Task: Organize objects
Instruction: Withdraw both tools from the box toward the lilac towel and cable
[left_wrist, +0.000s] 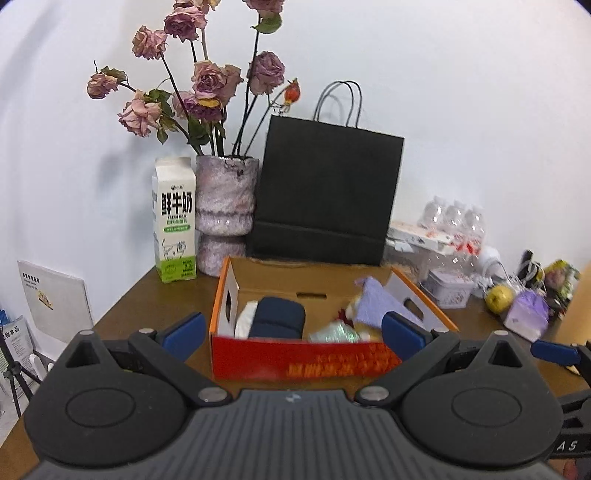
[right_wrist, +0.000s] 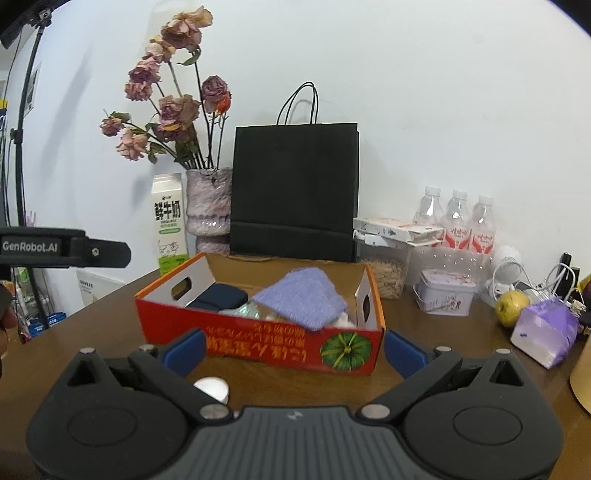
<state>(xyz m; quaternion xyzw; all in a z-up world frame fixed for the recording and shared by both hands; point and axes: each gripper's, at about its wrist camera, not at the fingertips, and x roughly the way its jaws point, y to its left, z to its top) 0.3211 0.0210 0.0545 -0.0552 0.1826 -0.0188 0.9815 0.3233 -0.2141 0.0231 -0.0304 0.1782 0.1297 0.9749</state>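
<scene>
An open red and orange cardboard box (left_wrist: 306, 360) (right_wrist: 258, 341) sits on the brown table. Inside lie a dark blue case (left_wrist: 277, 317) (right_wrist: 221, 297), a purple cloth (left_wrist: 373, 302) (right_wrist: 303, 297), a white item and a greenish packet (left_wrist: 334, 334). My left gripper (left_wrist: 293, 332) is open and empty just before the box's front wall. My right gripper (right_wrist: 293, 350) is open and empty, also at the box's front. A small white round object (right_wrist: 212, 387) lies on the table by the right gripper's left finger.
Behind the box stand a milk carton (left_wrist: 173, 221) (right_wrist: 169, 229), a vase of dried roses (left_wrist: 225, 210) (right_wrist: 208, 206) and a black paper bag (left_wrist: 325, 195) (right_wrist: 295, 192). At right are water bottles (right_wrist: 458, 225), a tin (right_wrist: 445, 297), a yellow-green fruit (right_wrist: 511, 302) and a purple pack (right_wrist: 546, 332).
</scene>
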